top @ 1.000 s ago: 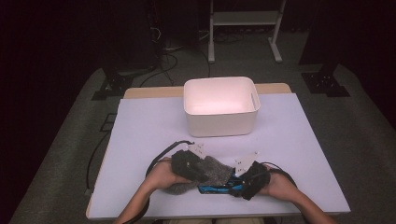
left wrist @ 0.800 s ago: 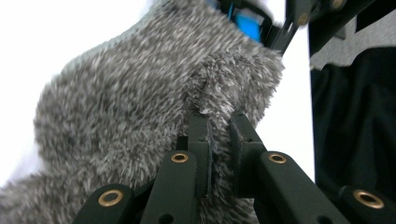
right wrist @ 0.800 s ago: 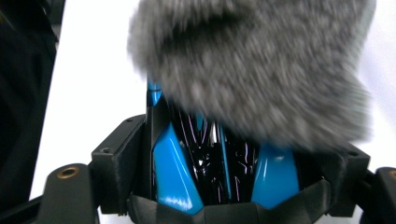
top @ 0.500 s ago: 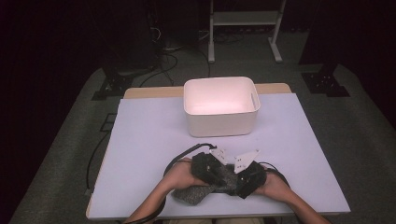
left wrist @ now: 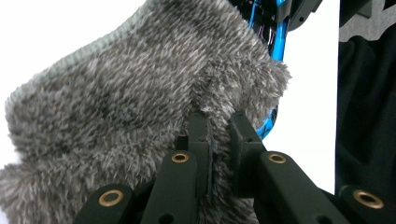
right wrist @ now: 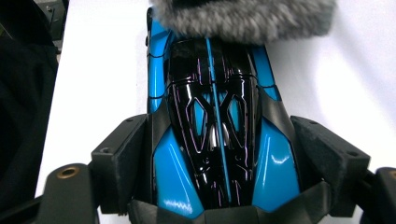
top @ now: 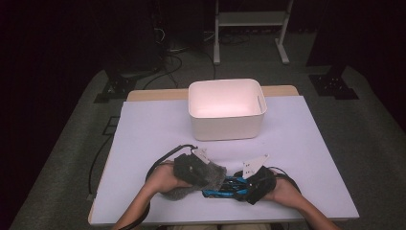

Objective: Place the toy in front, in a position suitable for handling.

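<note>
High view: near counter edge | left gripper (top: 210,175) fingers pinch grey fuzzy cloth (left wrist: 140,93) | right gripper (top: 246,184) fingers clamp blue toy car (right wrist: 217,130) | step: cloth meets car nose | next, likely: draw cloth along body, hold car steady.

High view above, looking forward-down; gripper views close-up, both sharing toy car (right wrist: 219,135) and fuzzy cloth (left wrist: 130,116)

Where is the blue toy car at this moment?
In the high view the blue toy car lies at the table's near edge, gripped by the right gripper, its other end under the grey furry cloth.
</note>
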### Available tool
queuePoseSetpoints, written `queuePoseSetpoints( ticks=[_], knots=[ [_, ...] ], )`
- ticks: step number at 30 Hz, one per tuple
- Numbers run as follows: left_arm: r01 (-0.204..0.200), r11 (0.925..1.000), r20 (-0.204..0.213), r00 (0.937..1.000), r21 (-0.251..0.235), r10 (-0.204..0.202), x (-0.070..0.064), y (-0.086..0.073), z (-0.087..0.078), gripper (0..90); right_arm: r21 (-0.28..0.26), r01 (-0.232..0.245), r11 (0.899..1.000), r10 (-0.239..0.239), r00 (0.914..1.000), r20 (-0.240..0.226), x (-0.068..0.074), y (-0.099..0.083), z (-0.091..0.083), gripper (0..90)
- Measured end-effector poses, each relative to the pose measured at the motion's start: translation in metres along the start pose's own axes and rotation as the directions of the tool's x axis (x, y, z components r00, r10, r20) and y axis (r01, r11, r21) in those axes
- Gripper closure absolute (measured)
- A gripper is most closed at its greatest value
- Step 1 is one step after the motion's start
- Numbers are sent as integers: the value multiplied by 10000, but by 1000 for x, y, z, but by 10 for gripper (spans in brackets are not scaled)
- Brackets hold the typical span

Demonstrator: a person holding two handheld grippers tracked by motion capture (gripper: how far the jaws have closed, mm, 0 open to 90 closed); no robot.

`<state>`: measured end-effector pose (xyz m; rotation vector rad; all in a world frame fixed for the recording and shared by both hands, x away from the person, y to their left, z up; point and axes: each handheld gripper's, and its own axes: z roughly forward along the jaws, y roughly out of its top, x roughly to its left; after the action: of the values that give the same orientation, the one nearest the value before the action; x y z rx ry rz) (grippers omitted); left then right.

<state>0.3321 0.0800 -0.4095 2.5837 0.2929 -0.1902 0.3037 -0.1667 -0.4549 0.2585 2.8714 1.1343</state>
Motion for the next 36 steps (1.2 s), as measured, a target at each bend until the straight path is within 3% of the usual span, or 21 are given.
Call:
queuePoseSetpoints(
  ticks=[3, 8, 10, 11, 14, 17, 20, 26, 30, 34, 36],
  knots=[
    [-313, 9993, 311, 9990, -194, 319, -4, 16, 5, 814, -20, -21, 10000, 21, 10000, -45, 0, 2, 1, 219],
    [-925, 9954, 350, 9950, -250, 934, -11, 49, 14, 811, -103, -135, 9999, 134, 9998, -151, -1, 2, 3, 218],
    [-1012, 9940, 692, 9922, -407, 1039, -12, 54, 16, 806, -215, -201, 9996, 197, 9996, -199, -2, 0, 2, 221],
    [-1187, 9927, 644, 9907, -191, 1197, -14, 58, 21, 806, -229, -212, 9995, 207, 9995, -220, -2, 0, 2, 223],
    [-1202, 9927, 509, 9914, -42, 1202, -15, 56, 19, 808, -130, -160, 9998, 156, 9994, -319, -3, 0, 1, 228],
    [-1025, 9938, 13, 9947, 420, 1025, -12, 43, 10, 810, -26, -167, 9999, 166, 9992, -355, -5, -2, -3, 230],
    [-496, 9952, -371, 9979, 847, 529, -3, 23, 0, 809, -12, -233, 9997, 233, 9990, -386, -5, -5, -5, 230],
    [290, 9941, -1149, 9932, 1048, -169, 11, -16, -29, 809, 76, -152, 9999, 154, 9993, -327, -6, -8, -9, 229],
    [964, 9916, -1845, 9796, 858, -792, 16, -48, -62, 809, 148, -185, 9997, 190, 9992, -354, -6, -8, -10, 228],
    [1780, 9828, -2685, 9501, 488, -1587, 18, -85, -99, 809, 136, -168, 9998, 173, 9992, -348, -6, -8, -10, 227],
    [1928, 9807, -2824, 9430, 324, -1760, 18, -95, -107, 809, 117, -191, 9997, 195, 9992, -347, -6, -9, -10, 226]
  ],
)
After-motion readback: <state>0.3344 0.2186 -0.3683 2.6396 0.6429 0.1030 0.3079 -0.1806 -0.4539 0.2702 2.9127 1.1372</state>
